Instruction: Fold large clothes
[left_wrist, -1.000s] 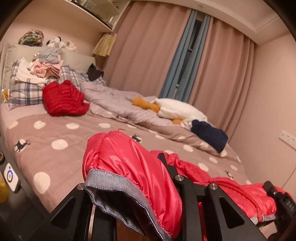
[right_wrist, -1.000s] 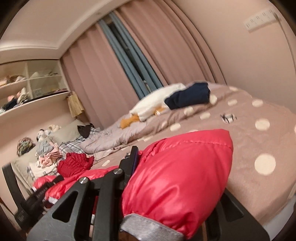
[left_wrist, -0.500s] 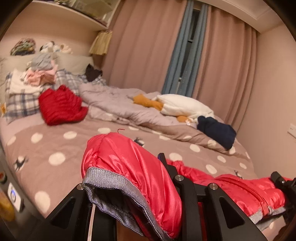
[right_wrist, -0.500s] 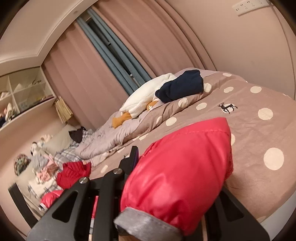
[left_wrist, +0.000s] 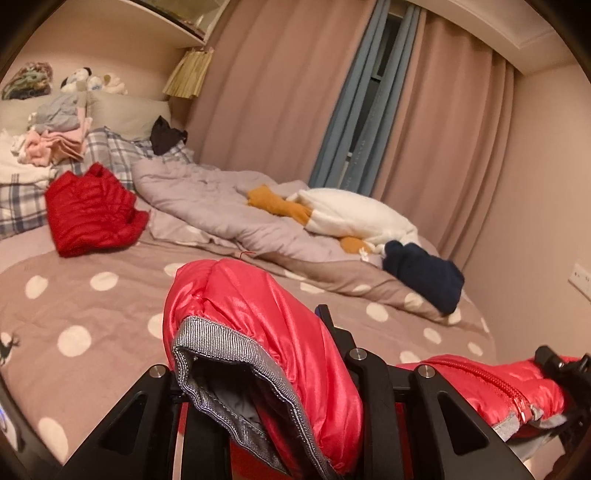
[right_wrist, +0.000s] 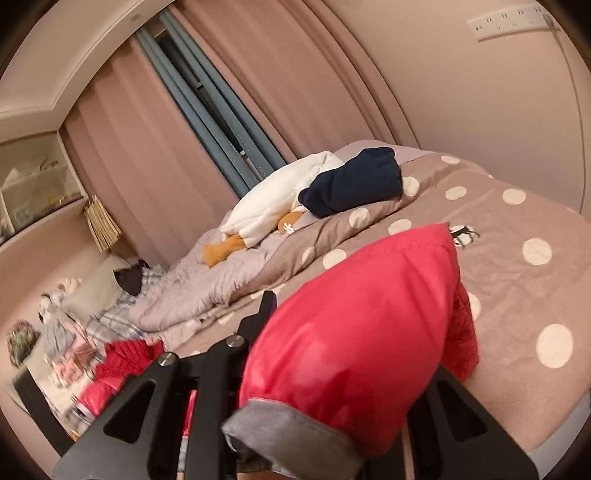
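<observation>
Both views have swung over the bed (left_wrist: 110, 321); my left gripper (left_wrist: 295, 369) and right gripper (right_wrist: 332, 354) each clamp the jacket (left_wrist: 266, 332); no writing legible.

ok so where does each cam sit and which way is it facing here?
Left wrist: on the left gripper, looking along its fingers up the bed toward pillows and curtains; its black fingers clamp a red jacket sleeve, and the right gripper shows at the right edge.
Right wrist: on the right gripper, view tilted, looking across the bed toward the curtains; its fingers clamp the other sleeve.
Shared: the dotted bed cover, the white pillow, the navy garment, the red jacket.
</observation>
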